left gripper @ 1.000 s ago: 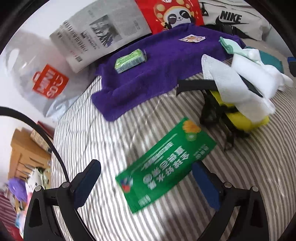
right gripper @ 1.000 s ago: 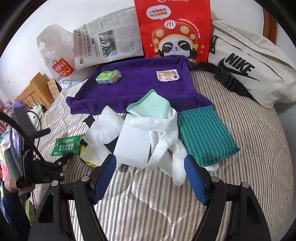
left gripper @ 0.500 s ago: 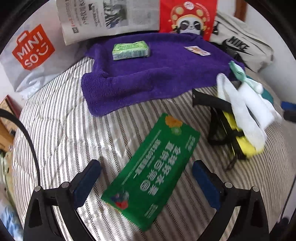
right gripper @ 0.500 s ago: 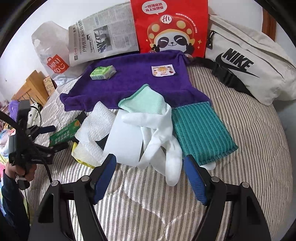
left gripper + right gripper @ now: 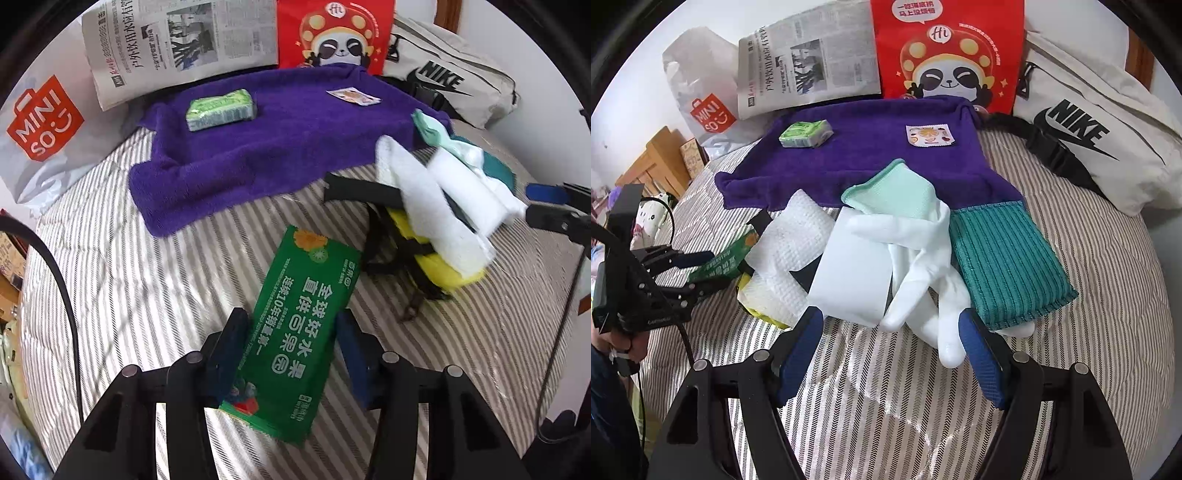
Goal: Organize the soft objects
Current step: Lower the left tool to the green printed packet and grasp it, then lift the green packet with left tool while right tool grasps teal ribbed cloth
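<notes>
A flat green packet (image 5: 299, 325) lies on the striped bed. My left gripper (image 5: 290, 343) has its jaws closing around the packet's near end, pads at both sides; a grip is not certain. The packet also shows in the right wrist view (image 5: 720, 264). My right gripper (image 5: 890, 350) is open and empty just in front of a white glove (image 5: 923, 284), a white folded cloth (image 5: 853, 284) and a textured white wipe (image 5: 786, 243). A teal cloth (image 5: 1004, 258) lies to their right. A purple towel (image 5: 871, 155) lies behind, carrying a tissue pack (image 5: 805, 134) and a small sachet (image 5: 929, 134).
A yellow item with black straps (image 5: 436, 266) sits under the white cloths. A newspaper (image 5: 809, 66), a red panda bag (image 5: 945, 55), a Miniso bag (image 5: 709, 110) and a Nike bag (image 5: 1086, 136) line the wall. Wooden furniture (image 5: 661, 166) stands left of the bed.
My left gripper has moved forward onto the green packet and its jaws have narrowed around it. My right gripper has moved slightly closer to the white glove and stays open.
</notes>
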Available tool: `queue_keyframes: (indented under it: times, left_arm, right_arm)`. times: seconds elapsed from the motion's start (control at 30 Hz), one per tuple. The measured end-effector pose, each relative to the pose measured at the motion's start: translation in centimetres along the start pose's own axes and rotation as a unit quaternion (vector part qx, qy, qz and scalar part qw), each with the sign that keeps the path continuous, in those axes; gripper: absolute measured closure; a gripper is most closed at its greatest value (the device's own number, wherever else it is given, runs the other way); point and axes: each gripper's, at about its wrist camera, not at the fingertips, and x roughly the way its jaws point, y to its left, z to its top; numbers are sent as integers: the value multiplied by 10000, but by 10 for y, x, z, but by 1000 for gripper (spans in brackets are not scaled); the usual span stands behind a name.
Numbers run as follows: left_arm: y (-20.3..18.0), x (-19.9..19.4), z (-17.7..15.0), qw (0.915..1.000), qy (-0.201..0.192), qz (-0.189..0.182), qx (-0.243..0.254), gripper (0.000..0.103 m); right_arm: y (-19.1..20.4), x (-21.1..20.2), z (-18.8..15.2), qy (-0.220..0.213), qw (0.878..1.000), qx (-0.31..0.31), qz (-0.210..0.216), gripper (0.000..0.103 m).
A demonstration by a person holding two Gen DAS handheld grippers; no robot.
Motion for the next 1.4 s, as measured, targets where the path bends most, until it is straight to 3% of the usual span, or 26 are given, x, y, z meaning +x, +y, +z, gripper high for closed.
queue_keyframes:
  times: [0.07, 0.23, 0.3, 0.4, 0.67, 0.93, 1.1, 1.17, 1.4]
  left_arm:
    - [-7, -2, -4, 9999, 6, -76, 115, 53]
    - [-15, 3, -2, 9992, -3, -64, 391, 29]
    - [-16, 6, 1, 9989, -25, -70, 454, 32]
    - [-15, 2, 2, 9992, -5, -88, 389, 63]
    - [-14, -4, -1, 9998, 8, -180, -34, 67]
    - [-25, -2, -3, 9999, -93, 138, 9, 65]
    - [-12, -7, -3, 9990, -85, -60, -424, 87]
    - [-7, -13, -4, 9978, -120, -136, -635, 88]
    - [-8, -12, -8, 9979, -163, -57, -628, 86]
  right_arm:
    - [0, 1, 0, 15, 10000, -2, -21, 28]
    - [-1, 2, -1, 42, 10000, -21, -32, 28]
    - [-2, 1, -1, 29, 10000, -35, -61, 28]
    - [-7, -2, -2, -12, 10000, 1, -92, 28]
    - [-21, -3, -2, -23, 9997, 155, -171, 28]
    - [-40, 3, -4, 26, 9988, 400, -289, 28]
    - [-52, 0, -3, 0, 9980, 494, -402, 28]
    - [-56, 0, -2, -20, 9979, 536, -364, 28]
    - [-71, 12, 5, 32, 9970, 577, -519, 28]
